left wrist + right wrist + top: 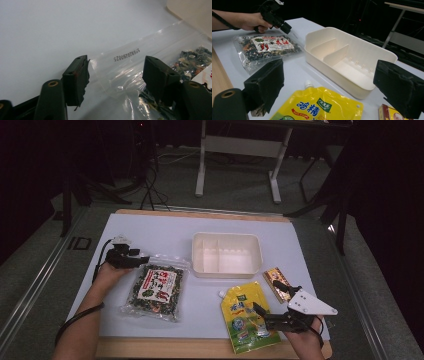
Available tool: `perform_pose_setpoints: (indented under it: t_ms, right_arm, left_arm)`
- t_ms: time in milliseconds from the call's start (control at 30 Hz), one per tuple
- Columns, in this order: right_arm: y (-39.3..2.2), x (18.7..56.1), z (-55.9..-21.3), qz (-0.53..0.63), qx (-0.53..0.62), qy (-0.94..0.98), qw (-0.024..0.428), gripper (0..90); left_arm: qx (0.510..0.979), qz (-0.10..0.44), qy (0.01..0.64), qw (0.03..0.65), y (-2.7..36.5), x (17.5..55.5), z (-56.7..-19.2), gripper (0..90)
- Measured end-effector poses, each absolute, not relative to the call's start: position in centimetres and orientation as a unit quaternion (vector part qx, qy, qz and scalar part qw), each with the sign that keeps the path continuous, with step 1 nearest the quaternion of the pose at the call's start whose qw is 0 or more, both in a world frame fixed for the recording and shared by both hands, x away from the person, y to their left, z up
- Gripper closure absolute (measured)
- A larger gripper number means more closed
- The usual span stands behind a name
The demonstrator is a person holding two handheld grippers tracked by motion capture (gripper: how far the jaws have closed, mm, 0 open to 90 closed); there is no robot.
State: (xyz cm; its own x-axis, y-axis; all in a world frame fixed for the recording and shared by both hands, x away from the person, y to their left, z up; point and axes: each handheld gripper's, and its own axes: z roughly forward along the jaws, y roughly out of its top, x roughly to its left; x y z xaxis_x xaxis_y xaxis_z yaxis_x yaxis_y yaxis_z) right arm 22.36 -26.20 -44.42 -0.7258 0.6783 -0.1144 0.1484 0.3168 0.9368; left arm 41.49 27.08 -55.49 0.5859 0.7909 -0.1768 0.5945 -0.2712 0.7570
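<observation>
A clear snack bag of dark dried mix with a red-and-white label lies on the left of the white mat. My left gripper is low at its far left corner. In the left gripper view the jaws stand apart astride the bag's clear sealed edge, and the pads are not pressing on it. My right gripper is open near the front right, above a yellow spouted pouch. Nothing is between its jaws, and the pouch lies below them.
A cream divided tray sits empty at the mat's middle rear, its near wall close to the pouch. A small red-gold box lies right of the pouch. The wooden table edge runs along the front.
</observation>
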Motion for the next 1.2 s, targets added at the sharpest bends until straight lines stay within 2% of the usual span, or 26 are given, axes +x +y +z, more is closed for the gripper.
perform_pose_setpoints:
  t_ms: [200,433,600,833,1000,1200]
  right_arm:
    - [-26.3,22.3,-44.4,0.519,0.268,0.770,0.258,9.5]
    - [-26.2,22.3,-44.5,0.516,0.267,0.772,0.257,9.5]
    - [-26.3,22.4,-44.5,0.517,0.268,0.771,0.255,9.5]
    - [-26.2,22.5,-44.6,0.514,0.268,0.774,0.254,9.5]
    - [-26.2,22.5,-44.5,0.515,0.269,0.774,0.254,9.5]
    - [-26.3,22.4,-44.4,0.518,0.270,0.771,0.254,9.5]
  left_arm:
    - [0.794,0.102,0.440,0.406,27.1,41.8,-55.8,43.2]
    - [0.794,0.092,0.439,0.410,26.9,41.7,-55.8,56.1]
    - [0.795,0.108,0.443,0.400,26.7,41.5,-55.8,72.7]
    - [0.792,0.121,0.459,0.384,25.8,41.8,-55.4,88.2]
    - [0.801,0.129,0.452,0.371,25.5,41.8,-54.8,90.0]
    - [0.794,0.135,0.451,0.385,25.8,41.5,-54.0,90.0]
